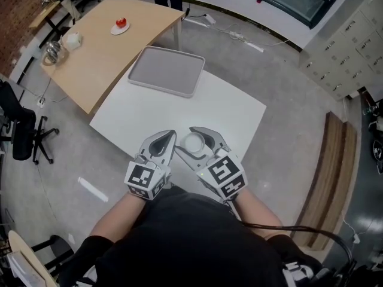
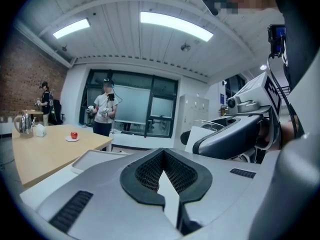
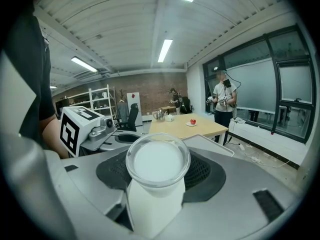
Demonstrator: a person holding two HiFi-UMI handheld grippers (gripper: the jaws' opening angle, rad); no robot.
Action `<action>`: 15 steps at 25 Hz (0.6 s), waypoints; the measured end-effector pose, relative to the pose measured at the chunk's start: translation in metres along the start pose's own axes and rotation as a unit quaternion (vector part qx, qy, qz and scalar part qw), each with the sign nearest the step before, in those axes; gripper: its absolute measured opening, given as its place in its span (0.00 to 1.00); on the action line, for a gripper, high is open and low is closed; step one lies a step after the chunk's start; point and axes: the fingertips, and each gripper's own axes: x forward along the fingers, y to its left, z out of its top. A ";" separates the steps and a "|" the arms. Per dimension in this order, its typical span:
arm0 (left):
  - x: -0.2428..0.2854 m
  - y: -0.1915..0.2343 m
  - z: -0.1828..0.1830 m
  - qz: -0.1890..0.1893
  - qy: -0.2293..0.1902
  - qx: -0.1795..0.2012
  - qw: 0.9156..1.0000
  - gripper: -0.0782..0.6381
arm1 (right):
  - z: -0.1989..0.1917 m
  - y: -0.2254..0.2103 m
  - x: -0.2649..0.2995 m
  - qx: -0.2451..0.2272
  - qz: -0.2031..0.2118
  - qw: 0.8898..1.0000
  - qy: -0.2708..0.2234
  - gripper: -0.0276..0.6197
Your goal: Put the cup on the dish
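A clear cup [image 1: 193, 142] with a white inside sits upright between the jaws of my right gripper [image 1: 195, 143], which is shut on it, low over the near part of the white table [image 1: 239, 109]. In the right gripper view the cup [image 3: 157, 165] fills the middle, its round rim facing the camera. My left gripper [image 1: 169, 141] hangs just left of the cup, shut with nothing in it; its pads [image 2: 150, 176] meet in the left gripper view. A grey rectangular tray [image 1: 167, 70] lies at the table's far end, bare.
A wooden table [image 1: 102, 46] stands beyond the tray, with a small white dish holding a red object [image 1: 120, 26], a kettle [image 1: 52, 51] and a white pot. A black office chair [image 1: 21, 130] is at the left. A person stands by the windows [image 2: 105, 111].
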 end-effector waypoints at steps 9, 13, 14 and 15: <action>0.010 0.030 0.001 -0.006 0.002 -0.030 1.000 0.11 | 0.014 -0.017 0.029 0.003 -0.007 1.000 -0.004 0.44; 0.016 0.050 0.001 -0.004 0.003 -0.021 1.000 0.11 | 0.019 -0.025 0.047 0.006 -0.014 1.000 -0.004 0.44; 0.018 0.054 0.002 -0.005 0.003 -0.014 1.000 0.11 | 0.019 -0.028 0.051 0.008 -0.016 1.000 -0.004 0.44; 0.019 0.059 0.003 -0.006 0.002 -0.007 1.000 0.11 | 0.020 -0.030 0.056 0.011 -0.018 1.000 -0.004 0.44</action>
